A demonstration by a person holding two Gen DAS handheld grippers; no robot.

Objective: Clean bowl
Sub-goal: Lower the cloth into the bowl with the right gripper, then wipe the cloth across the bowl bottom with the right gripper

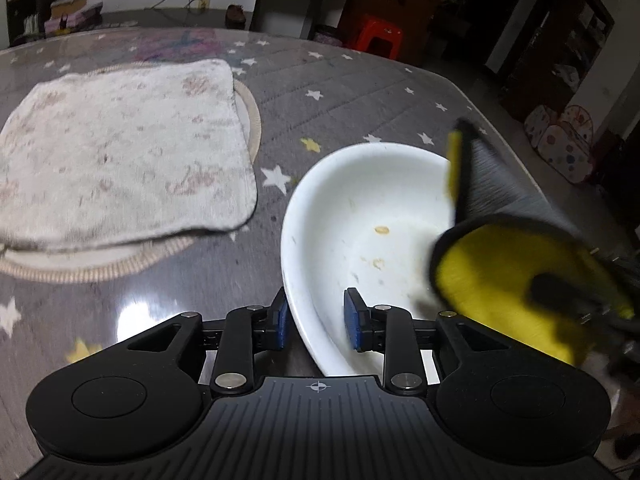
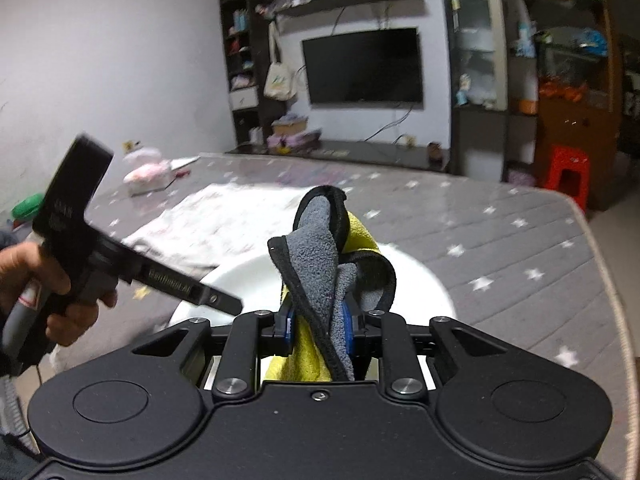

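A white bowl [image 1: 360, 208] stands tilted on the star-patterned table, with small yellow-brown stains [image 1: 382, 230] on its inner wall. My left gripper [image 1: 316, 322] is shut on the bowl's near rim, one blue pad outside and one inside. A yellow and grey cloth [image 1: 500, 280] hangs over the bowl's right side, blurred. In the right wrist view my right gripper [image 2: 320, 324] is shut on that cloth [image 2: 316, 256], bunched up above the bowl [image 2: 416, 280]. A person's hand [image 2: 24, 276] holds the left gripper's handle at the left.
A pale patterned towel [image 1: 120, 152] lies over a round woven mat [image 1: 252, 120] left of the bowl. The table's edge [image 1: 512, 160] curves close behind the bowl on the right. A pink soft object [image 2: 146, 172] sits at the far left of the table.
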